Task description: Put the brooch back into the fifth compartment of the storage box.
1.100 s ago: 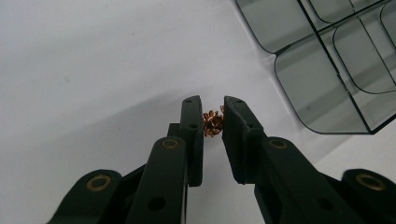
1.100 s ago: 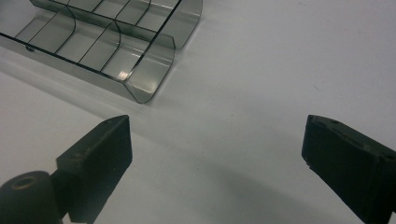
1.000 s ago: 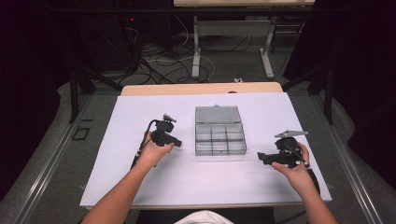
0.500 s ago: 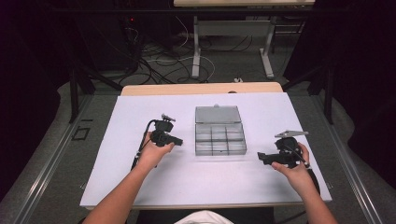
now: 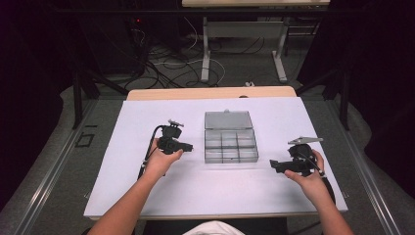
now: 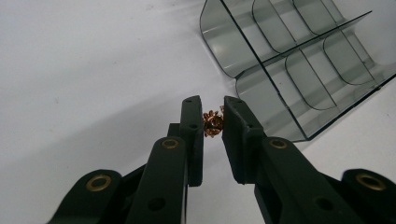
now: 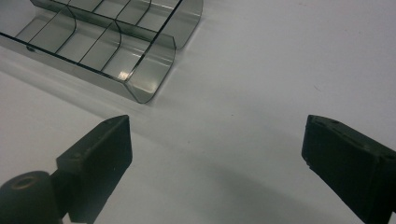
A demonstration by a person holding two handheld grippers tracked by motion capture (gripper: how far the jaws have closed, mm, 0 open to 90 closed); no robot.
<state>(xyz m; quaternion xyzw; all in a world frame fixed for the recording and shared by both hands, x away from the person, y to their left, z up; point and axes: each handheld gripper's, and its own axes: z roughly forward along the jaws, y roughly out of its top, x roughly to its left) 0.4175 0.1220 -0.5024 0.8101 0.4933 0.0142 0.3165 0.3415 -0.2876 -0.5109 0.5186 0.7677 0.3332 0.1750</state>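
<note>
A clear grey compartment box (image 5: 230, 145) sits at the middle of the white table, its lid (image 5: 228, 119) open toward the back. My left gripper (image 5: 188, 146) hovers just left of the box and is shut on a small copper-coloured toothed part (image 6: 213, 124), pinched between its fingertips (image 6: 192, 116). In the left gripper view the box's (image 6: 299, 70) compartments look bare. My right gripper (image 5: 272, 165) rests to the right of the box, near its front corner, open with nothing between the jaws. The right gripper view has the box (image 7: 107, 39) at the upper left.
The white sheet (image 5: 122, 186) covers the table, with a wooden strip (image 5: 210, 93) at its far edge. Beyond are cables and table legs on a dark floor. Both forearms come in from the bottom.
</note>
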